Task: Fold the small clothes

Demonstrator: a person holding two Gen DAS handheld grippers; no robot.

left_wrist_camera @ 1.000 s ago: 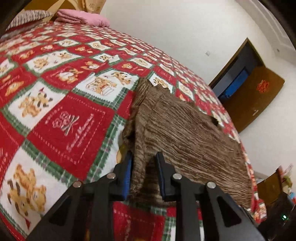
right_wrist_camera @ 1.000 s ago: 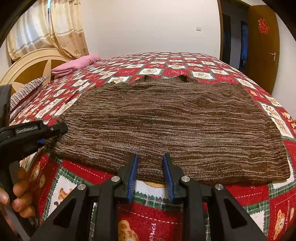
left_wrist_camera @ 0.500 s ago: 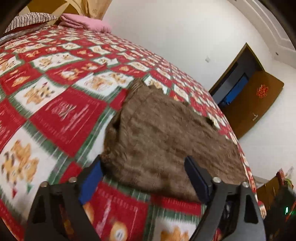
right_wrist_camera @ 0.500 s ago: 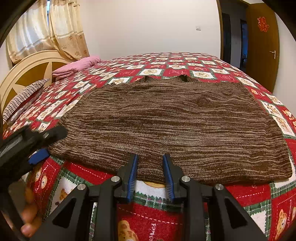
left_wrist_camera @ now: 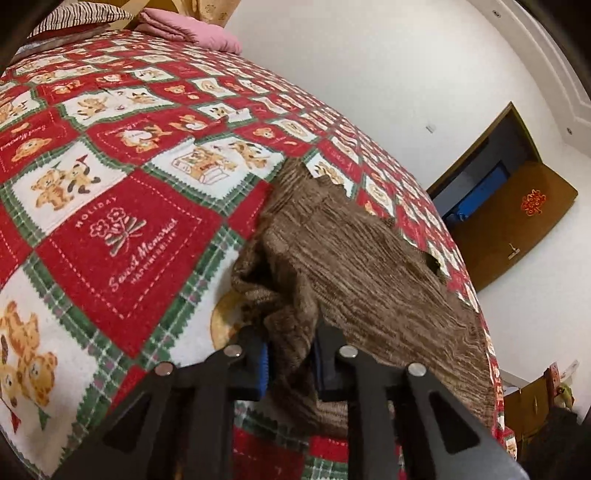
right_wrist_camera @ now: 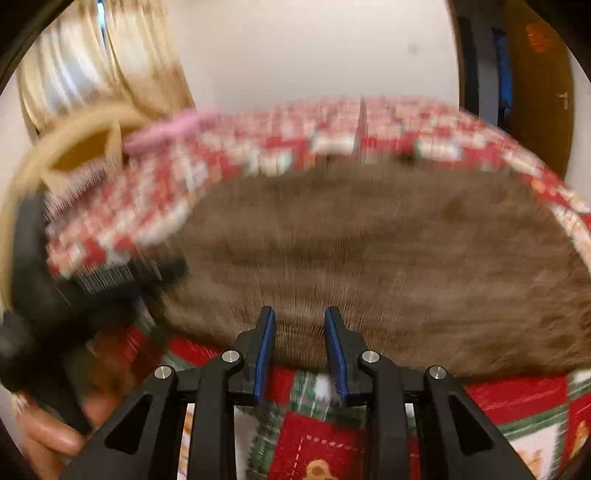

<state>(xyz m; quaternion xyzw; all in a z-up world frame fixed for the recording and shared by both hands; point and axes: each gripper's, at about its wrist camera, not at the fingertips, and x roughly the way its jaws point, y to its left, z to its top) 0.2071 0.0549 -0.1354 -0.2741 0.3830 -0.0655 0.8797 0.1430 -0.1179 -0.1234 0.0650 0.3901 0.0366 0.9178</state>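
Note:
A brown knitted top [left_wrist_camera: 354,273] lies spread on the red patchwork bedspread [left_wrist_camera: 122,236]. My left gripper [left_wrist_camera: 291,354] is shut on the top's near left corner, which is bunched and lifted between the fingers. In the blurred right wrist view the top [right_wrist_camera: 388,251] fills the middle. My right gripper [right_wrist_camera: 301,332] holds its near hem between narrowly spaced jaws. The left gripper and the hand holding it [right_wrist_camera: 59,317] show at the far left of that view.
A pink folded blanket [left_wrist_camera: 192,29] and a striped pillow [left_wrist_camera: 81,18] lie at the head of the bed by a cream headboard [right_wrist_camera: 77,147]. A brown door [left_wrist_camera: 517,221] stands open at the right. The bed edge is just below both grippers.
My left gripper opened wide half a second ago and has closed again on the bunched corner. The right wrist view has gone blurred as the right gripper moves with the hem.

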